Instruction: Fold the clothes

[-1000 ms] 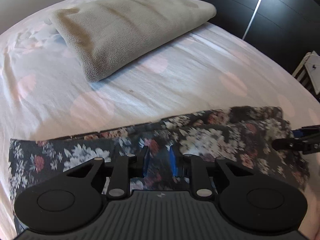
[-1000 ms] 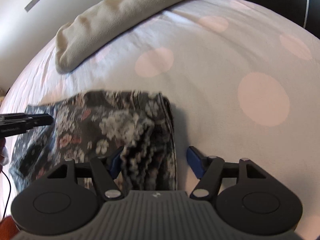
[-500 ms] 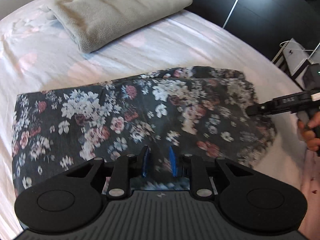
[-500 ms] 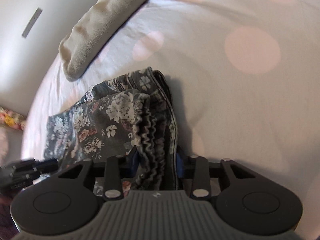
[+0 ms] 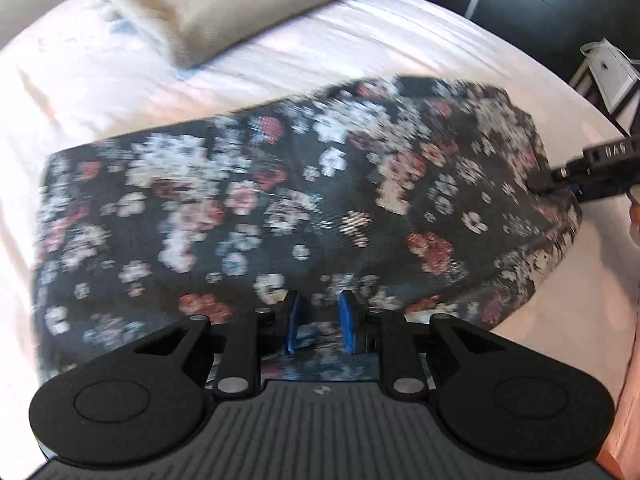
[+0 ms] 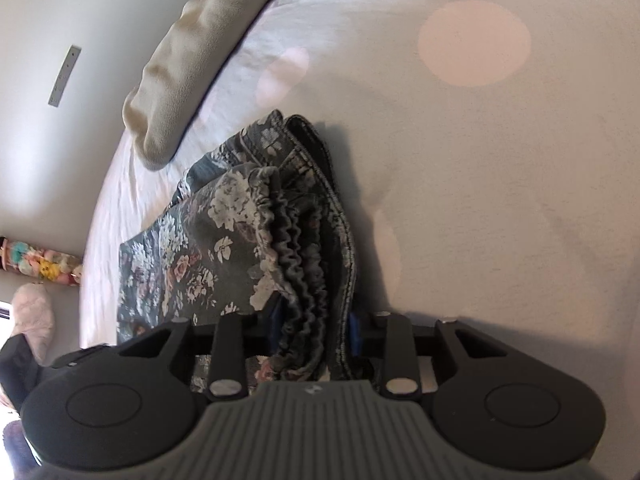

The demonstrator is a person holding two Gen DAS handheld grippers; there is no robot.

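A dark floral garment (image 5: 280,208) is held up above the bed and looks blurred in the left wrist view. My left gripper (image 5: 318,326) is shut on its near edge, the blue pads pinching fabric. The right gripper (image 5: 560,178) grips the garment's right end at the far right of that view. In the right wrist view the floral garment (image 6: 208,240) hangs in layers, and my right gripper (image 6: 314,330) is shut on its gathered elastic waistband (image 6: 296,248).
A white sheet with pale pink dots (image 6: 500,160) covers the bed. A beige folded blanket (image 5: 240,4) lies at the far end, seen again as the beige blanket (image 6: 188,68). Dark cabinet doors (image 5: 540,8) and a white stand (image 5: 608,72) are at the right.
The right gripper closed on the waistband. Both grippers have lifted the garment off the sheet and it now spreads wider in the left wrist view.
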